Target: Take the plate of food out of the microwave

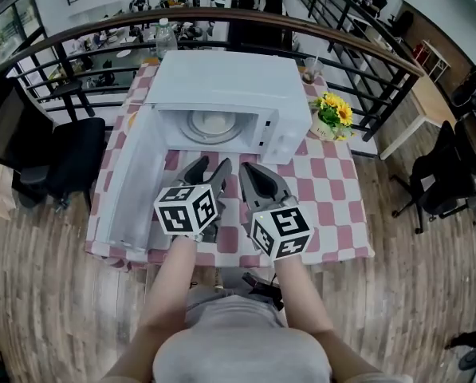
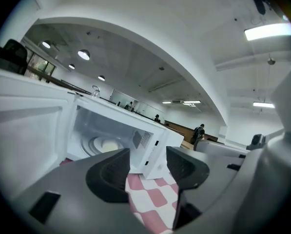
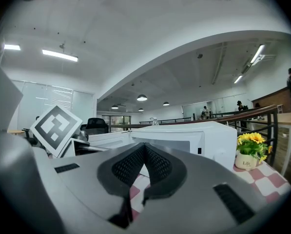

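Observation:
The white microwave stands on the checkered table with its door swung open to the left. A white plate of pale food sits on the turntable inside, also seen as the plate in the left gripper view. My left gripper hovers just in front of the opening, its jaws apart with nothing between them. My right gripper is beside it, to the right, jaws shut and empty. Neither touches the microwave.
A small pot of yellow flowers stands right of the microwave, also in the right gripper view. A glass and a bottle stand behind the microwave. A curved railing runs past the table's far side; office chairs flank the table.

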